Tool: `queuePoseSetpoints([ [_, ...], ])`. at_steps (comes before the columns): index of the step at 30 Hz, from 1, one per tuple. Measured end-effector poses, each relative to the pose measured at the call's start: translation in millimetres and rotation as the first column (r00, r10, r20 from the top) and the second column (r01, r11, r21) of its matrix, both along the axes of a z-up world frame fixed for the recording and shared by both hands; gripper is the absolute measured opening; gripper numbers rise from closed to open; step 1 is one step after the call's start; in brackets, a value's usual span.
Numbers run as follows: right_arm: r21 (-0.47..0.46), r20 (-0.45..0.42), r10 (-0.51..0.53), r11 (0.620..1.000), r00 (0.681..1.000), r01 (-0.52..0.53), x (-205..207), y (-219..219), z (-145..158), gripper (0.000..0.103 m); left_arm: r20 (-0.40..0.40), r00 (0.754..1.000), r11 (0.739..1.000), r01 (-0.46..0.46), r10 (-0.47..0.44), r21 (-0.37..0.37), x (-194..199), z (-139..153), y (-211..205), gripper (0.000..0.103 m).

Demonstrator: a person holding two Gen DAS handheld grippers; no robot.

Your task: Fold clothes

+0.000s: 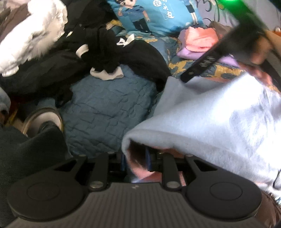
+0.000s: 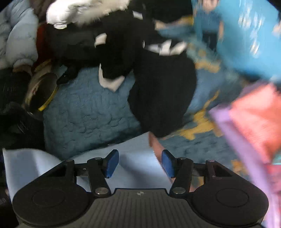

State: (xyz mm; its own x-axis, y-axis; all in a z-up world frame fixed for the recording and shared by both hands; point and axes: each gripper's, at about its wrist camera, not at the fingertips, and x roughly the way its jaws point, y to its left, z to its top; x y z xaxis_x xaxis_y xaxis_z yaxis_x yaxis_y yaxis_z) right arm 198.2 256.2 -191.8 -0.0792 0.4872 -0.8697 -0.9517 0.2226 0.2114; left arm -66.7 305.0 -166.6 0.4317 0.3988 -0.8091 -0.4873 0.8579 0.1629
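A light blue fleece garment (image 1: pixel 210 119) with a pink lining is lifted over the blue quilt. Its near fold hangs over my left gripper (image 1: pixel 135 158), whose blue pads sit close together with the fabric between them. In the left wrist view my right gripper (image 1: pixel 188 75) appears blurred in a hand at the upper right, its tip at the garment's far edge. In the right wrist view my right gripper (image 2: pixel 139 155) stands open just above the same garment (image 2: pixel 130 157). Nothing lies between its blue pads (image 2: pixel 111 164). The pink lining edge (image 2: pixel 154 143) shows near the right pad.
A pile of black clothes (image 1: pixel 98 47) with white trim and a white fluffy jacket (image 1: pixel 33 33) lie at the back left. A blue cartoon pillow (image 1: pixel 158 15) and folded pink and purple clothes (image 1: pixel 198 42) sit at the back right. A round metal tin (image 2: pixel 42 93) is at the left.
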Motion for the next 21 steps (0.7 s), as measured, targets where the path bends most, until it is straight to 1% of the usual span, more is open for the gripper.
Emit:
queuePoseSetpoints([
  [1,-0.025,-0.054,-0.001,1.000,0.999,0.000,5.5,4.2,-7.4,0.053,-0.002,1.000,1.000,0.004,-0.004,0.005,0.9,-0.4,-0.6,0.024],
  [2,-0.053,-0.084,0.007,0.999,0.996,-0.012,4.9,6.1,-13.0,0.054,-0.003,1.000,1.000,0.008,-0.008,0.010,1.9,-0.8,-1.1,0.024],
  [3,-0.074,-0.085,0.022,0.997,0.996,-0.028,3.7,9.6,-19.0,0.054,0.001,1.000,1.000,0.008,-0.008,0.002,1.6,-0.8,0.3,0.024],
  [5,-0.061,-0.051,0.062,0.996,0.997,-0.065,-2.9,11.2,-20.7,0.056,0.010,1.000,1.000,0.006,-0.006,-0.018,0.9,-0.8,3.6,0.024],
  [6,-0.061,-0.045,0.057,0.996,0.997,-0.060,-4.4,12.2,-21.0,0.053,0.016,1.000,1.000,0.004,-0.003,-0.029,-0.1,-0.5,5.0,0.024],
  [7,-0.064,-0.042,0.045,0.997,0.998,-0.047,-5.4,13.2,-20.9,0.037,0.021,1.000,0.999,0.003,-0.002,-0.036,-0.3,-0.5,6.4,0.024],
  [8,-0.064,-0.051,0.069,0.995,0.996,-0.072,-7.5,14.7,-19.9,0.022,0.026,1.000,0.999,0.002,-0.001,-0.043,-0.5,-0.4,7.9,0.024],
  [9,-0.062,-0.061,0.098,0.993,0.993,-0.102,-9.7,16.2,-18.9,0.009,0.033,0.999,0.999,-0.001,0.003,-0.049,-1.3,-0.1,9.1,0.024],
  [11,-0.055,-0.022,0.133,0.990,0.991,-0.134,-17.0,18.8,-12.1,0.009,0.046,0.999,0.998,-0.009,0.011,-0.058,-3.1,0.6,11.4,0.024],
  [12,-0.021,-0.022,0.120,0.993,0.993,-0.120,-15.8,21.4,-2.8,0.009,0.053,0.998,0.998,-0.013,0.016,-0.063,-4.0,1.0,12.6,0.024],
  [14,0.053,-0.030,0.086,0.995,0.996,-0.084,-12.1,27.0,17.2,0.009,0.085,0.995,0.995,-0.053,0.060,-0.083,-9.9,3.1,19.3,0.024],
  [15,0.090,-0.035,0.070,0.994,0.997,-0.066,-10.2,29.8,27.2,0.009,0.095,0.993,0.995,-0.064,0.072,-0.081,-11.3,4.3,19.7,0.021],
  [17,0.152,-0.050,0.033,0.988,0.998,-0.025,-4.1,38.1,46.9,0.009,0.113,0.989,0.994,-0.083,0.091,-0.074,-13.7,6.8,19.9,0.019],
  [19,0.164,-0.039,-0.001,0.987,0.999,0.008,1.9,53.8,57.1,0.009,0.131,0.985,0.993,-0.102,0.110,-0.066,-16.1,9.2,20.0,0.018],
  [21,0.150,-0.024,-0.041,0.988,0.999,0.044,5.9,64.5,56.4,0.009,0.150,0.980,0.991,-0.121,0.128,-0.060,-18.4,11.7,20.1,0.017],
])
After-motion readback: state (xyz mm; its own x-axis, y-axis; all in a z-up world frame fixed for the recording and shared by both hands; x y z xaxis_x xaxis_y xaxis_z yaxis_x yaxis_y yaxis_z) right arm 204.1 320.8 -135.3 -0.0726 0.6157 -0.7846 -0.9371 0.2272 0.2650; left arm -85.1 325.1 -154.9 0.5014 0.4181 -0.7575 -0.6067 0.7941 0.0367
